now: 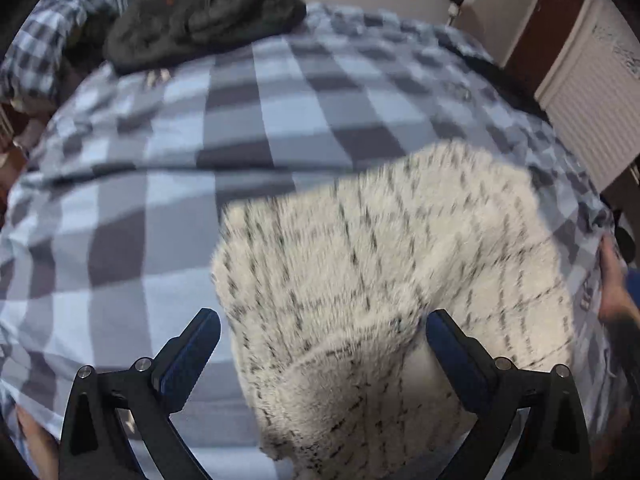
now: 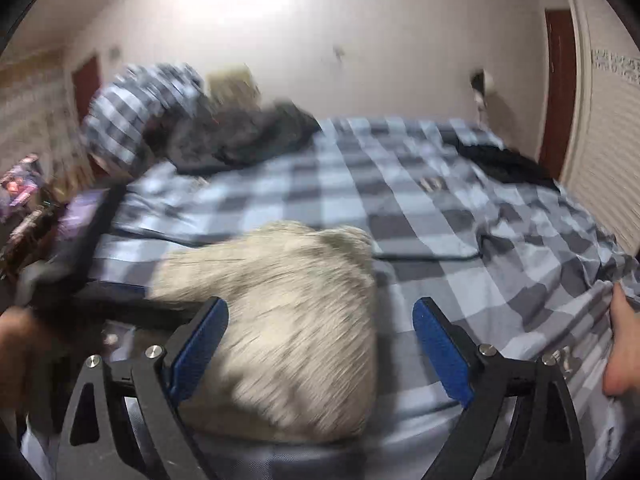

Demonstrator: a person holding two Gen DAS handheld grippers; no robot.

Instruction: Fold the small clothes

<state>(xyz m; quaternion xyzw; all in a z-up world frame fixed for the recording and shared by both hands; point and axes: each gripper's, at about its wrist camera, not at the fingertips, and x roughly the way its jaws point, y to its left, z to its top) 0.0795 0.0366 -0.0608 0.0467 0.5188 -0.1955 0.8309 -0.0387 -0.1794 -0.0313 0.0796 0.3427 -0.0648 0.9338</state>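
A fluffy cream garment with thin dark flecked lines (image 1: 380,260) lies bunched on the blue-and-grey checked bed cover (image 1: 180,160). My left gripper (image 1: 324,328) hangs over its near part, open wide, with the fabric passing between the blue-padded fingers; the left finger stands just off the garment's edge. In the right wrist view the same garment (image 2: 280,300) is a blurred heap. My right gripper (image 2: 320,320) is open around its near end, the left finger at the fur and the right finger apart from it, over the bed cover (image 2: 440,220).
A pile of dark clothes (image 1: 200,24) (image 2: 248,136) and a checked pillow (image 1: 60,32) lie at the bed's far left. A black item (image 2: 508,164) sits at the far right edge. A person's hand (image 2: 624,340) shows at the right. A brown door (image 2: 560,92) and white panelled wall stand beyond.
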